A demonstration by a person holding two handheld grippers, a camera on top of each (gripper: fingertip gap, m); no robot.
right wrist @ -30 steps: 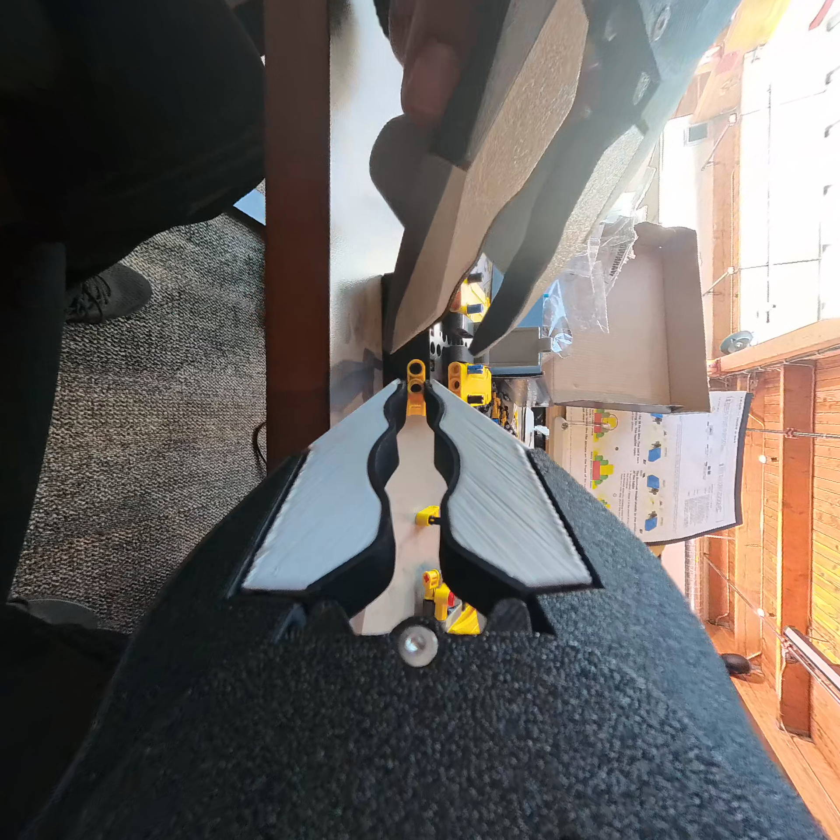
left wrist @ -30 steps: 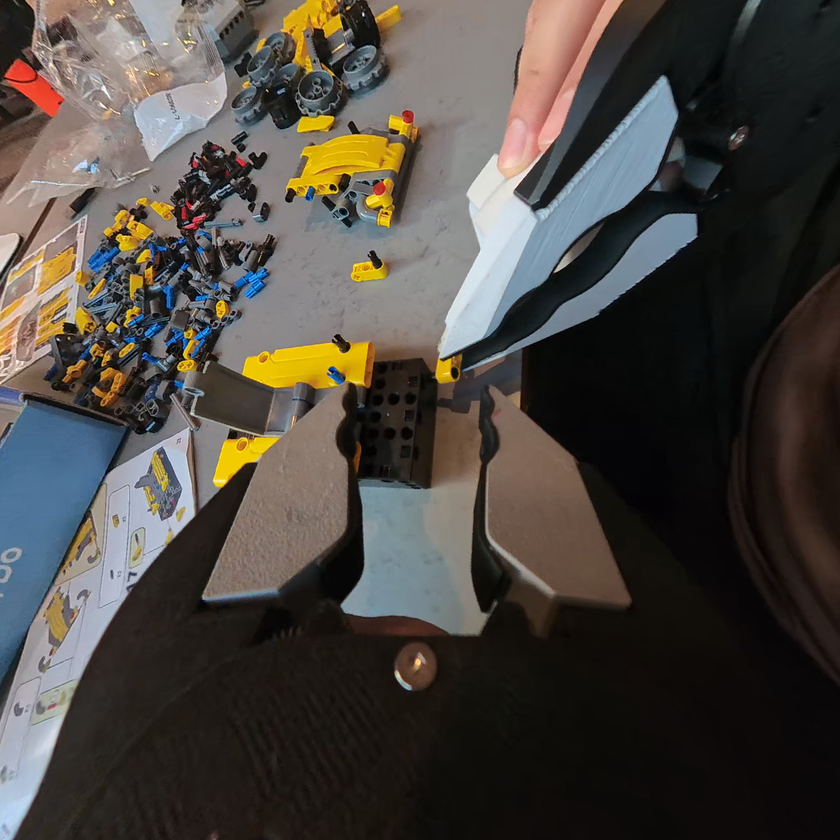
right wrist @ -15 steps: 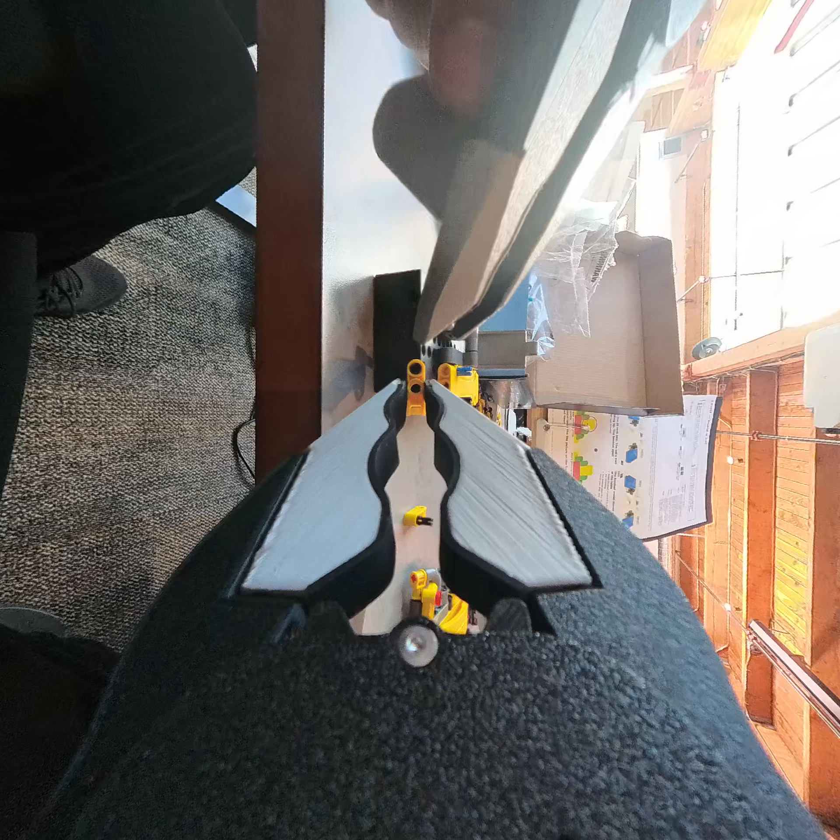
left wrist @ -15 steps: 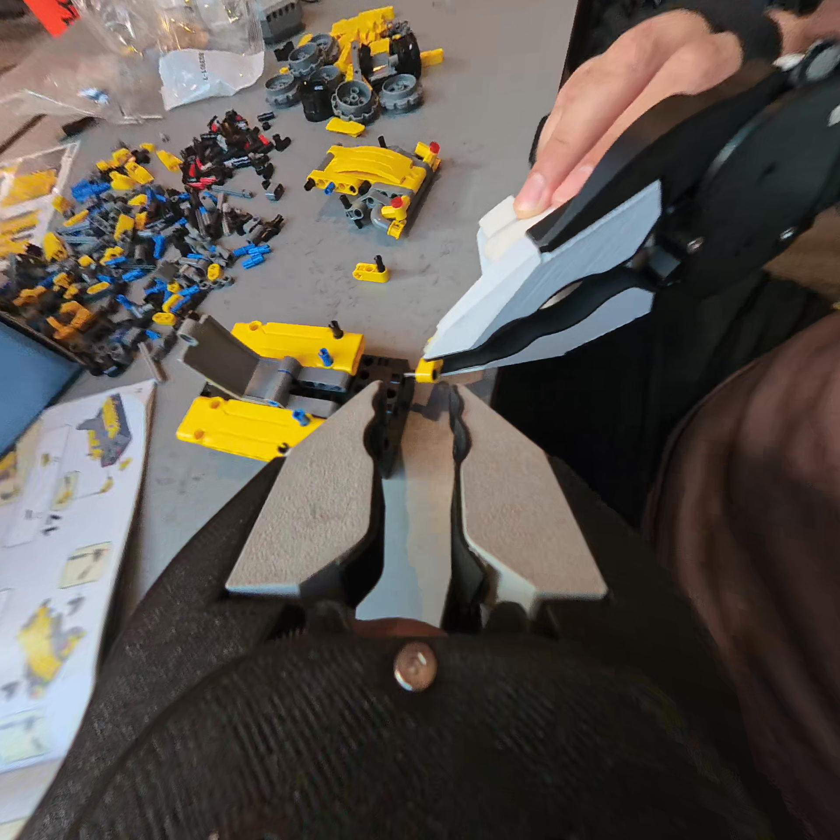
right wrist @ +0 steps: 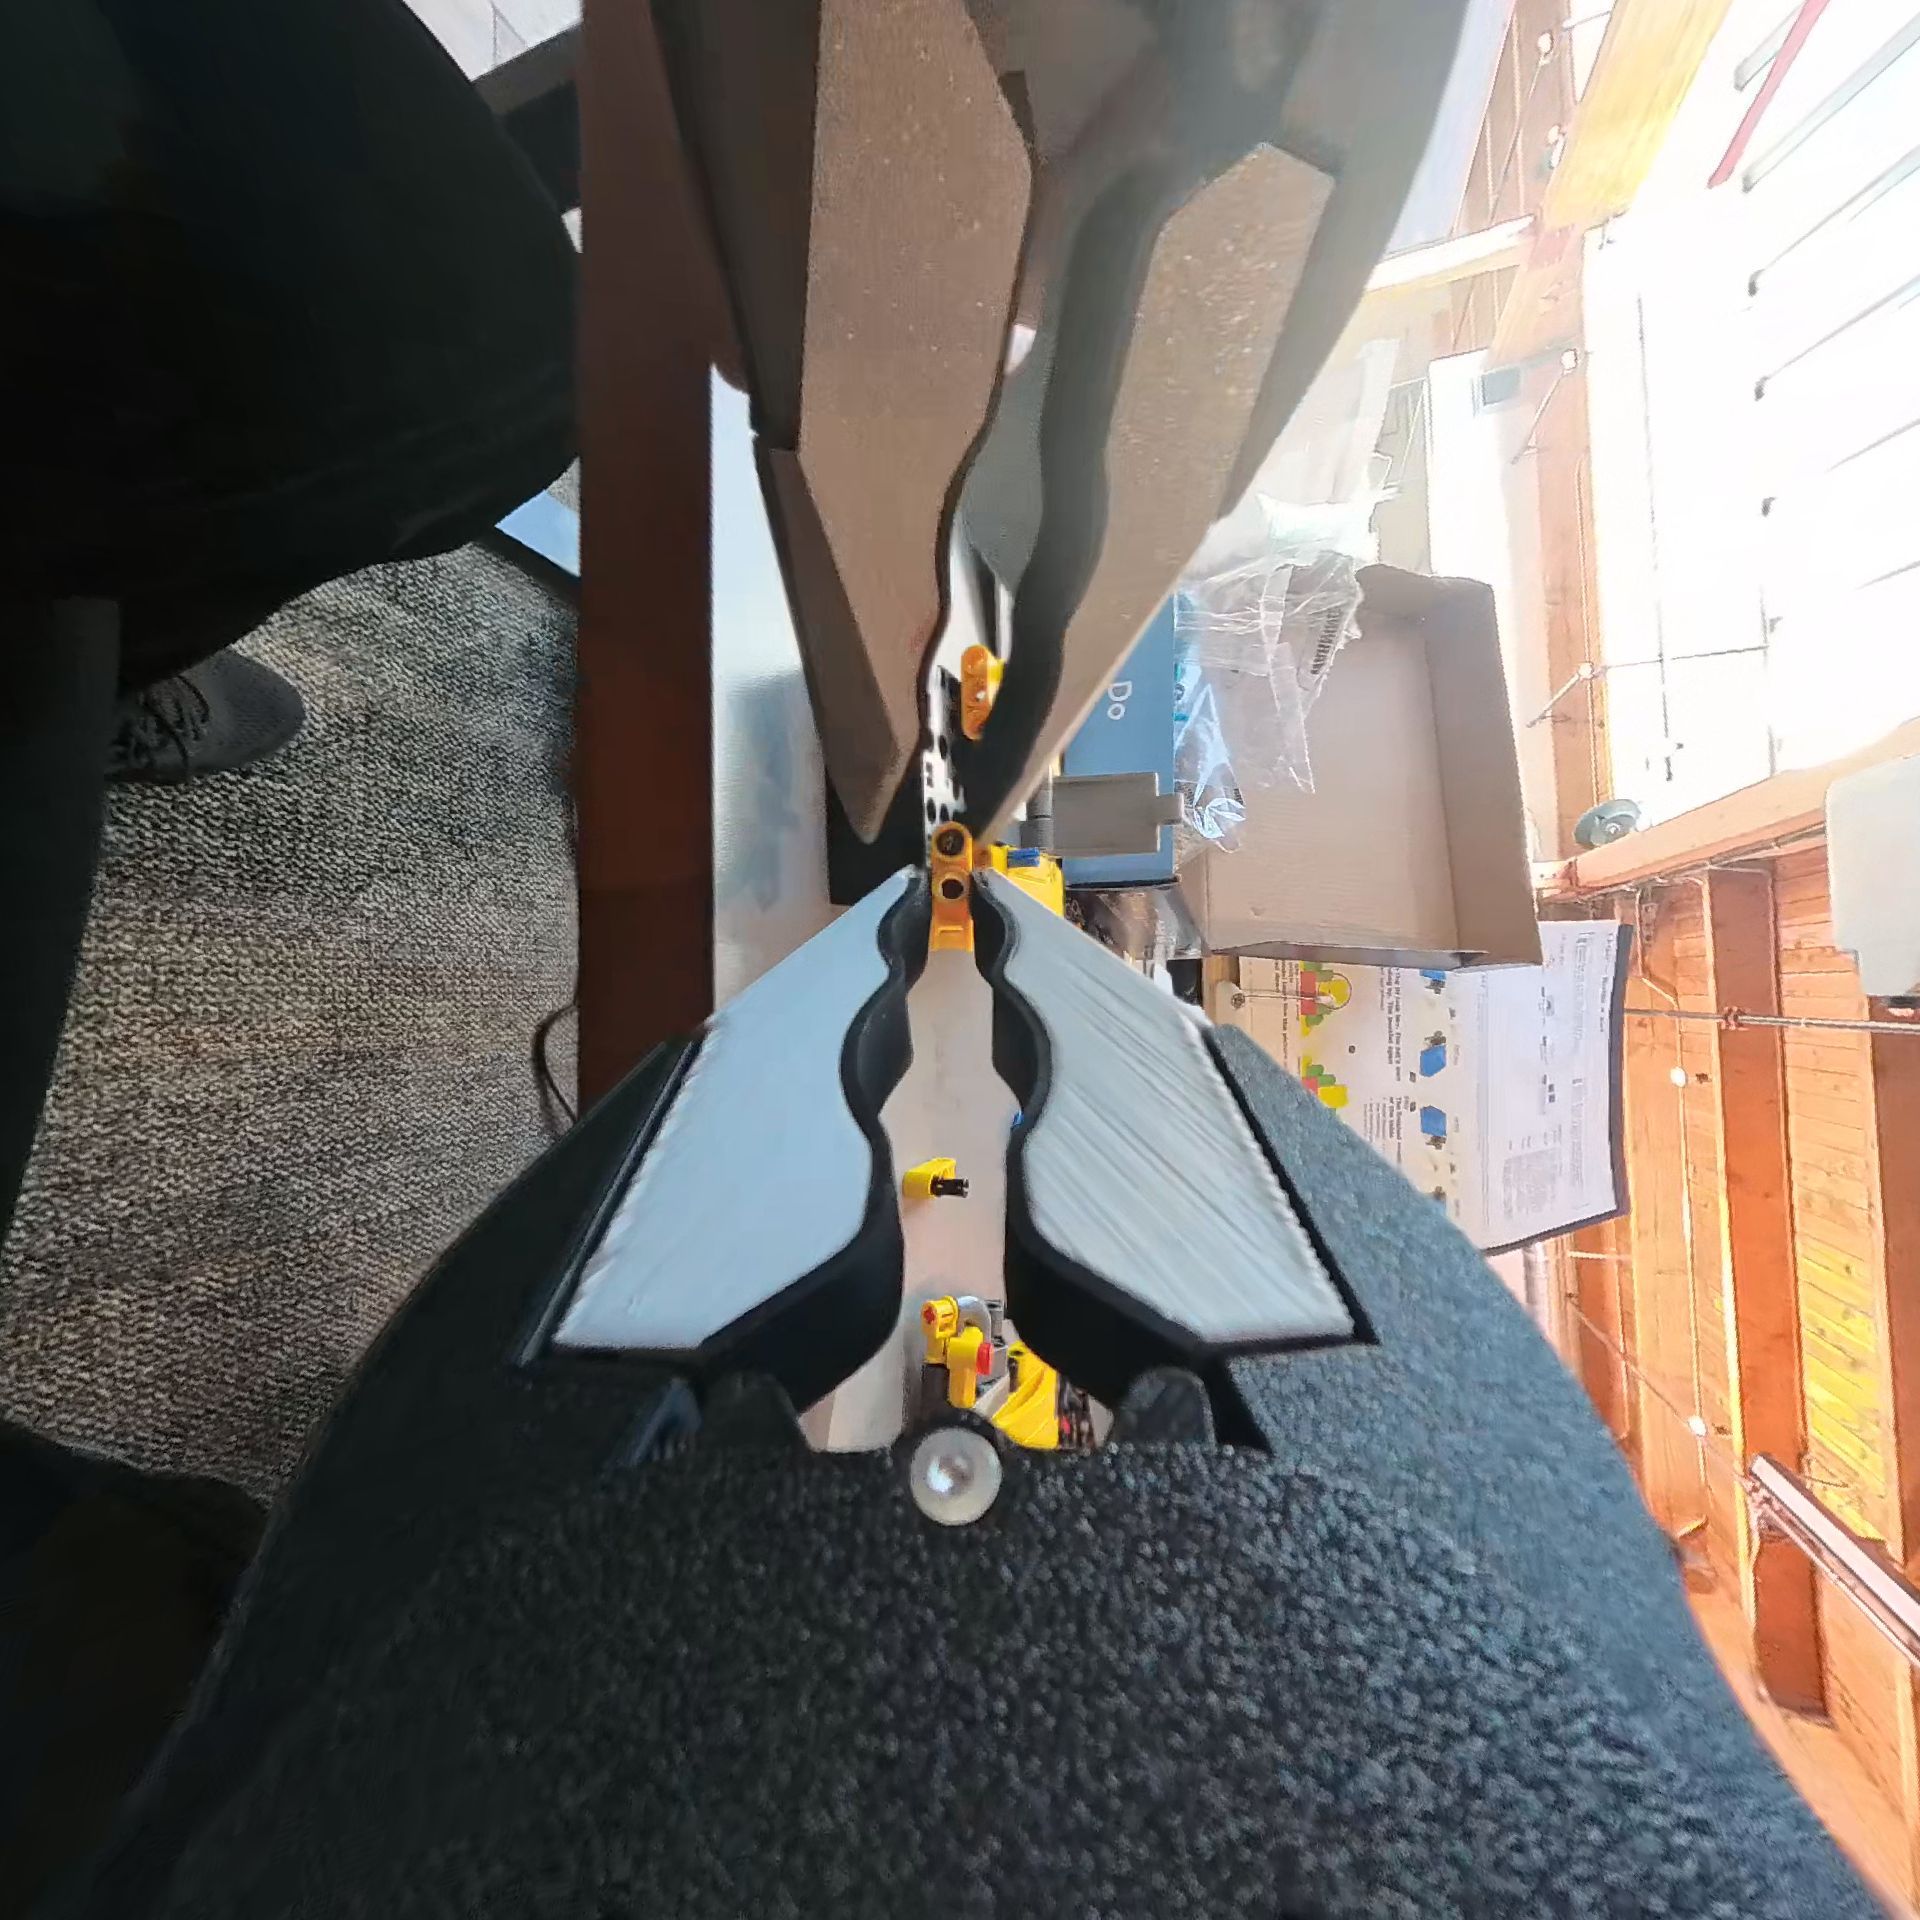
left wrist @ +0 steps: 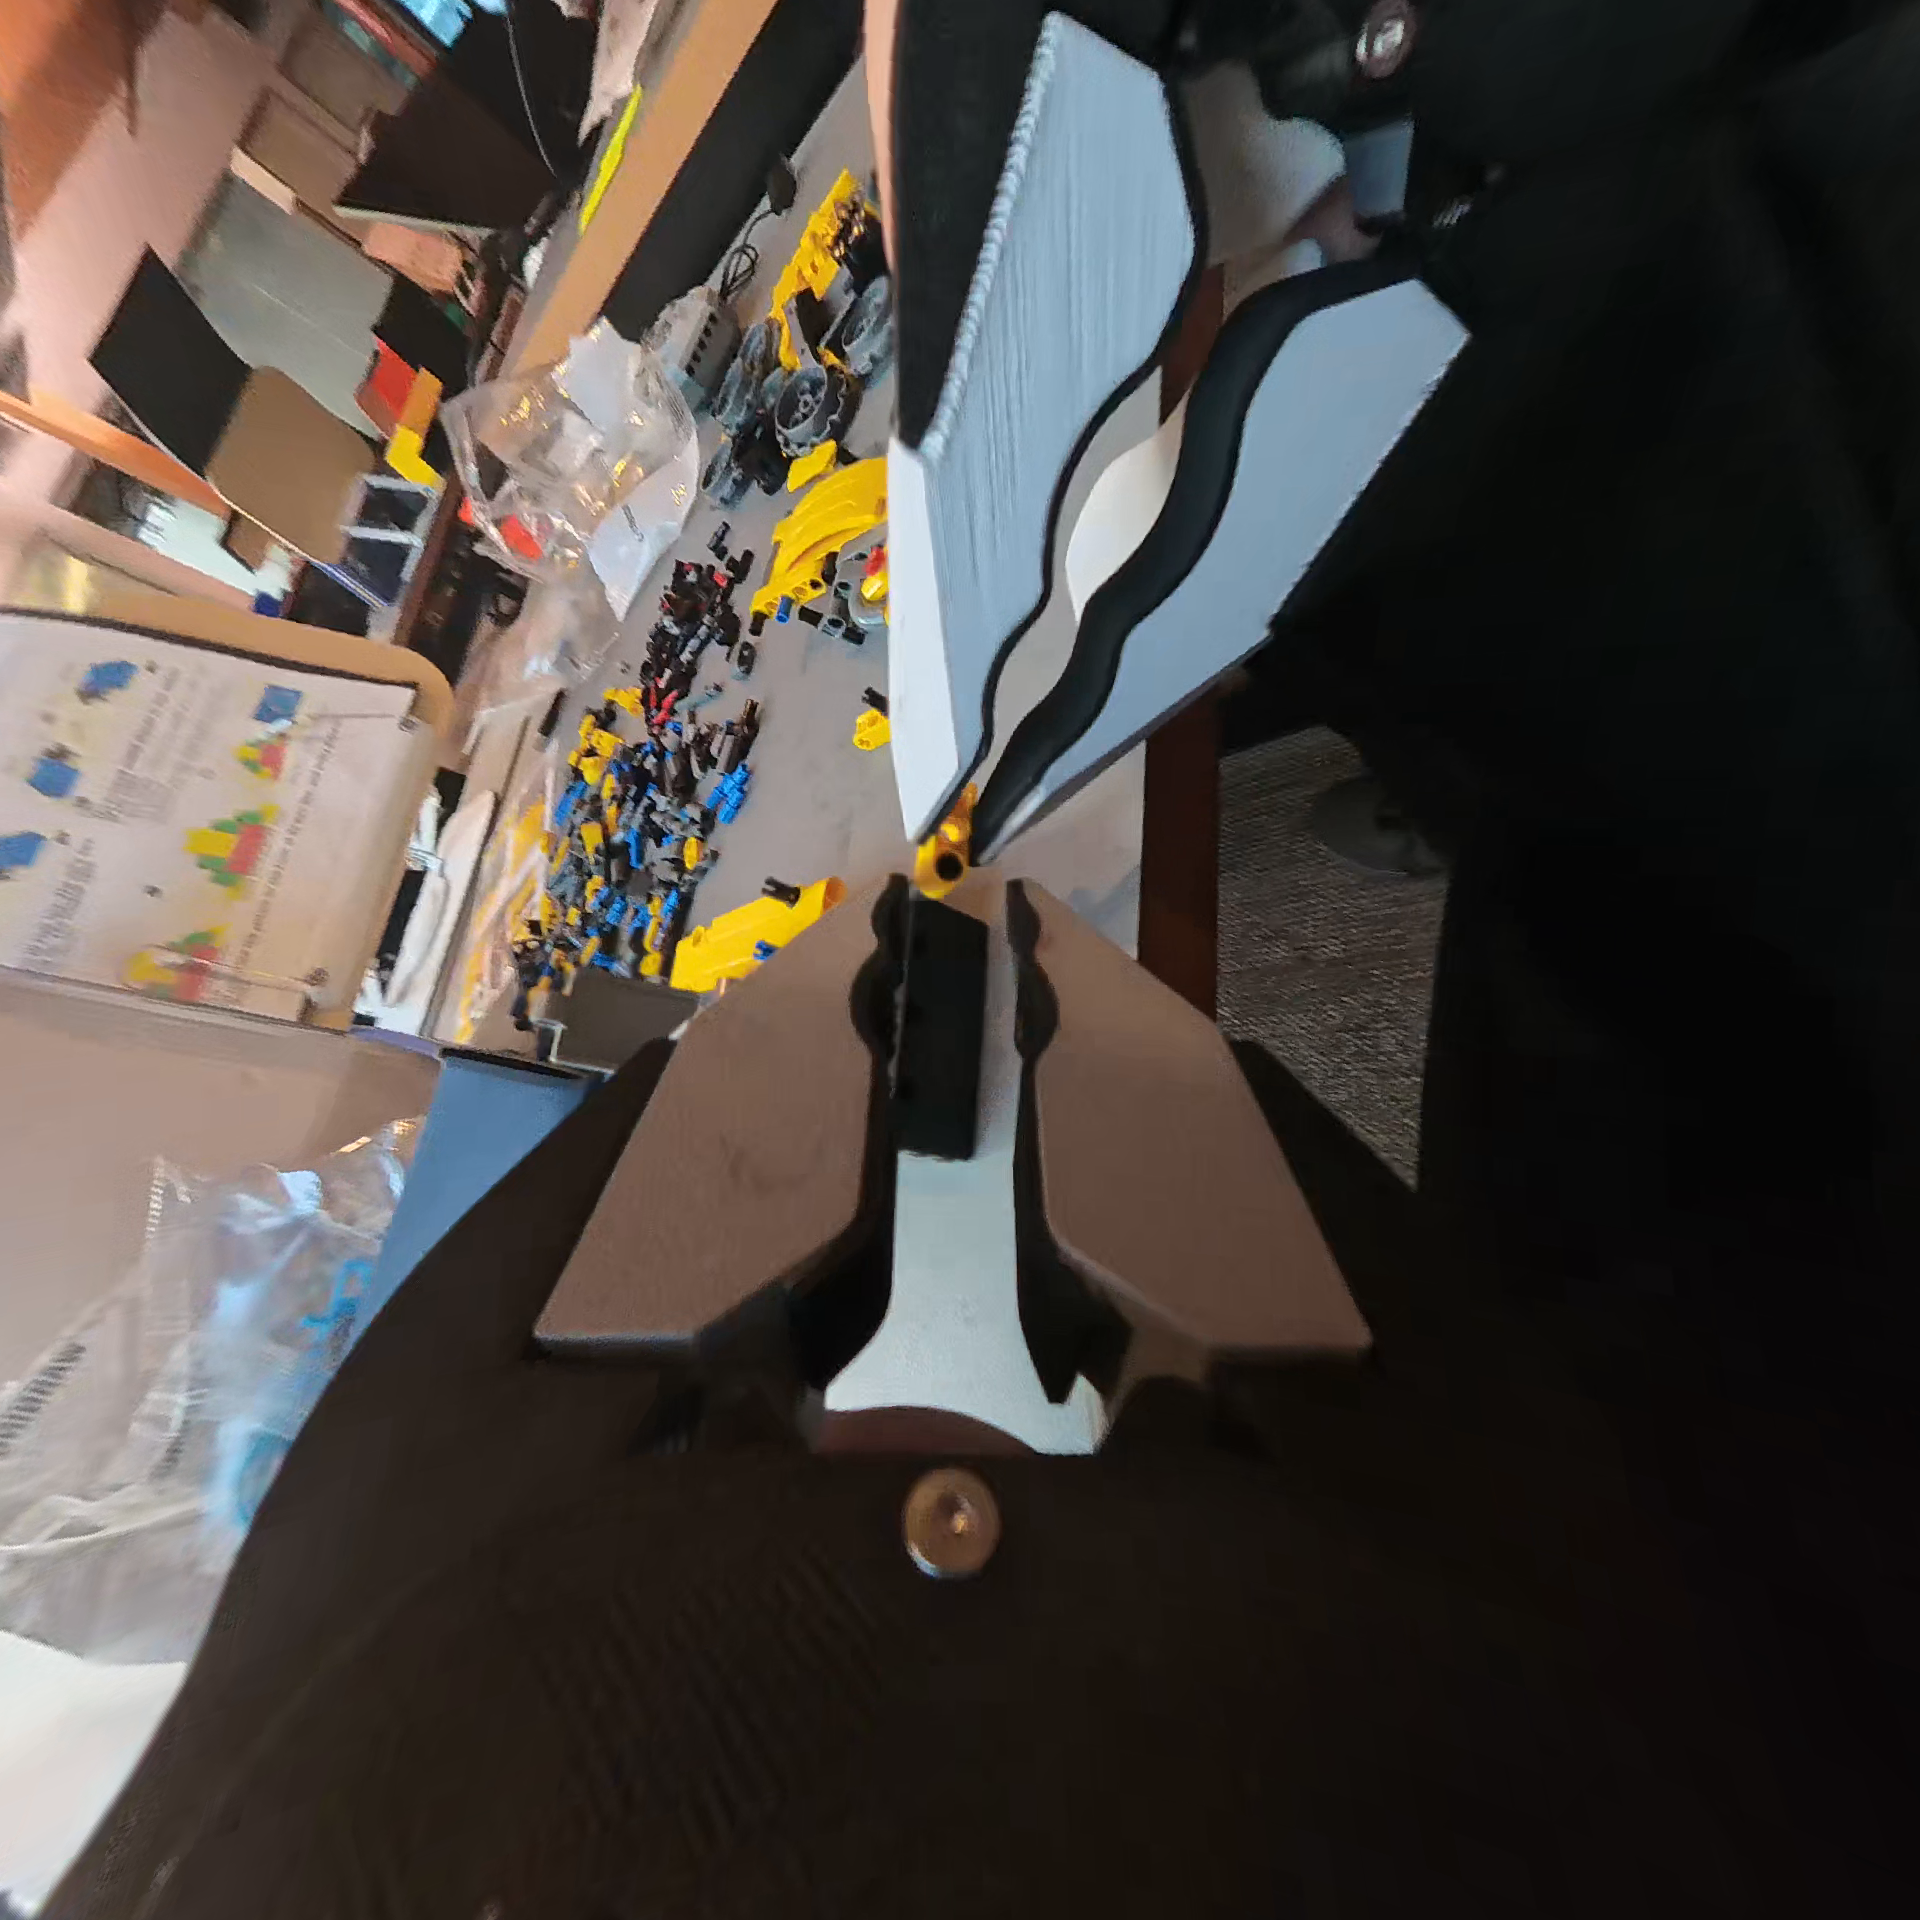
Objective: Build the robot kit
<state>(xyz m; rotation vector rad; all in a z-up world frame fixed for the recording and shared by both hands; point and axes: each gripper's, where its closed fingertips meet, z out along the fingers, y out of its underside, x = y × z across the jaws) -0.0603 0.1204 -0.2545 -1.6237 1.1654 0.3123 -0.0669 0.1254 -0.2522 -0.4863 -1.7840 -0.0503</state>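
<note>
The right tongs (right wrist: 951, 883) are pinched shut on a small yellow connector (right wrist: 951, 894), whose long axis runs straight out along the fingers toward the left tongs (left wrist: 951, 909). Those stand partly open around a black perforated block (left wrist: 940, 1039), touching its left side, above the grey tabletop (left wrist: 810, 748).

Place: probably an office or hobby room, from what I see.
Evidence: my surface (left wrist: 821, 748) strewn with toy building parts (left wrist: 634, 831), cardboard box (right wrist: 1382, 790), carpet (right wrist: 312, 1039).
</note>
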